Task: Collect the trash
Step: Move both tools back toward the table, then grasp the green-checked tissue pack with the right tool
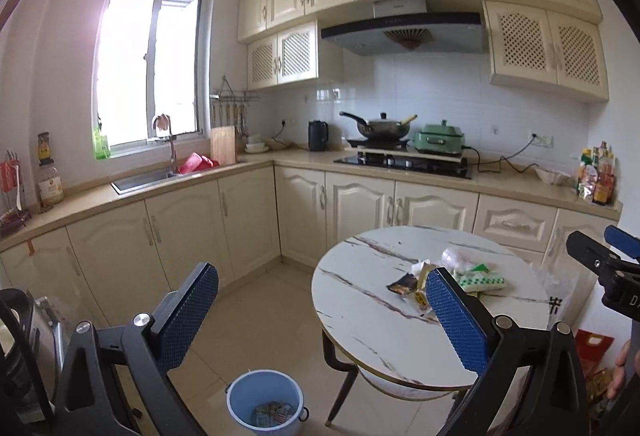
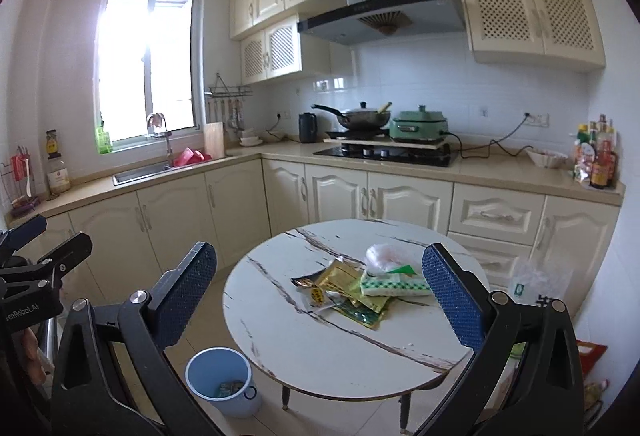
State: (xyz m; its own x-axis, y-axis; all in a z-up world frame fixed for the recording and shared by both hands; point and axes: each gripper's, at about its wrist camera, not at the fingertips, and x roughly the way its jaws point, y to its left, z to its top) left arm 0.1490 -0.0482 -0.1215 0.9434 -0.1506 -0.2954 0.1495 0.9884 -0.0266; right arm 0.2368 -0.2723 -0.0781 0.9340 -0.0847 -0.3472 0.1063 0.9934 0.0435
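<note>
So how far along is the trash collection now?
Partly done: the blue bin on the floor already holds some wrappers. Nothing is in hand; the left hand-held gripper and right hand-held gripper are both open. Left: the wrapper pile and crumpled plastic bag on the round table.

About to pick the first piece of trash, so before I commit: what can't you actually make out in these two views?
- Left wrist view: the wrapper pile is partly covered by the left hand-held gripper finger.
- Right wrist view: the green-and-white pack runs behind the right hand-held gripper finger.
- Both views: contents of the blue bin are too small to identify.
- Wrapper print is too blurred to read.
</note>
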